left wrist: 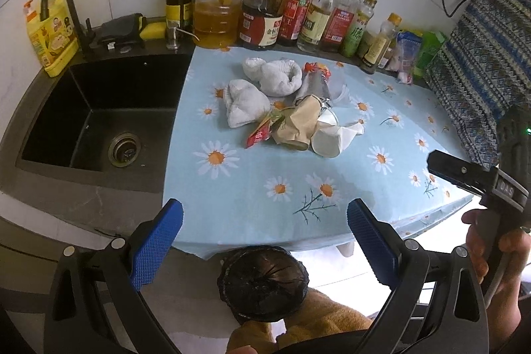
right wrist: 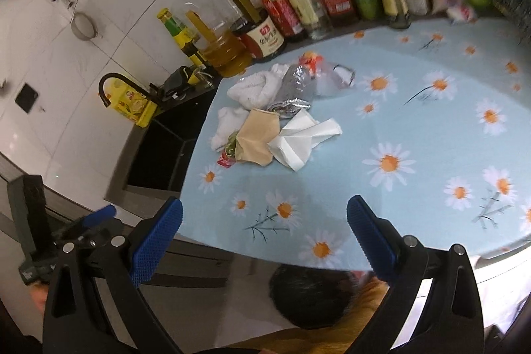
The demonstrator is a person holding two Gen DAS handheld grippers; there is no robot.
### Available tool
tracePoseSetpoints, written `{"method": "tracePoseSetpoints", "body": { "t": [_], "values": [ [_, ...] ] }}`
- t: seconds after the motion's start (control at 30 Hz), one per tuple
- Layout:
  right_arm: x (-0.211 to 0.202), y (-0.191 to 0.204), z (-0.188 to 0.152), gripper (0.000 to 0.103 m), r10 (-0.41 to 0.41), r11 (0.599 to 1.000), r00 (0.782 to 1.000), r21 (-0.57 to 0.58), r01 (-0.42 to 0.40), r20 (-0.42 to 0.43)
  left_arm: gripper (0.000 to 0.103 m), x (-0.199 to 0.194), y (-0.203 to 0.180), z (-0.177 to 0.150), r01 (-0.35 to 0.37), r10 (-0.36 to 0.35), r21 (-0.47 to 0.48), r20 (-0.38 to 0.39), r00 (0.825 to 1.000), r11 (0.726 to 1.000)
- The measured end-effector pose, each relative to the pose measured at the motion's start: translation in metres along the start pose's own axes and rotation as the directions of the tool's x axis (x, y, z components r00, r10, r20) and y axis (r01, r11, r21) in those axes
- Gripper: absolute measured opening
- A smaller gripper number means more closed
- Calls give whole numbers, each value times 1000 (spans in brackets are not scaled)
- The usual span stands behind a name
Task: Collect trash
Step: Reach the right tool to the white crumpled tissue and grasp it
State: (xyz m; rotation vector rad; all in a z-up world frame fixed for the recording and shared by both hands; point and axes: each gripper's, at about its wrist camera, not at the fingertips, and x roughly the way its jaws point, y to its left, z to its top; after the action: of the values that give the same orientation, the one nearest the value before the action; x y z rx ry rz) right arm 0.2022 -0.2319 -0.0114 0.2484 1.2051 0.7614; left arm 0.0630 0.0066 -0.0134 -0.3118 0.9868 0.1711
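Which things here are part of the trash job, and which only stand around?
For the job:
- white cloths
- brown paper cup
- white paper cup
- foil wrapper
- red sachet
- bin with black bag

Just standing there:
- bottles
- sink
- yellow soap bottle
- tap

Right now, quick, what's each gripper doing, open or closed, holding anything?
Left gripper: open, holding nothing, short of the trash pile.
Right gripper: open, holding nothing, also short of the pile.
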Motion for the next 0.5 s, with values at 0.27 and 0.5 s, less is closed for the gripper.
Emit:
{"method": "tracePoseSetpoints", "body": {
  "t": [0.27, 0.5],
  "values": [
    [51, -32, 29, 97, 102, 989, 993, 116, -94, -66, 96, 28, -13, 13, -23, 24, 9, -60, 998, 1000],
    [94, -70, 50, 87, 205, 931, 974, 326, -164, -93, 96, 47, -13, 20, -49, 48, -12, -104, 993, 999]
  ]
}}
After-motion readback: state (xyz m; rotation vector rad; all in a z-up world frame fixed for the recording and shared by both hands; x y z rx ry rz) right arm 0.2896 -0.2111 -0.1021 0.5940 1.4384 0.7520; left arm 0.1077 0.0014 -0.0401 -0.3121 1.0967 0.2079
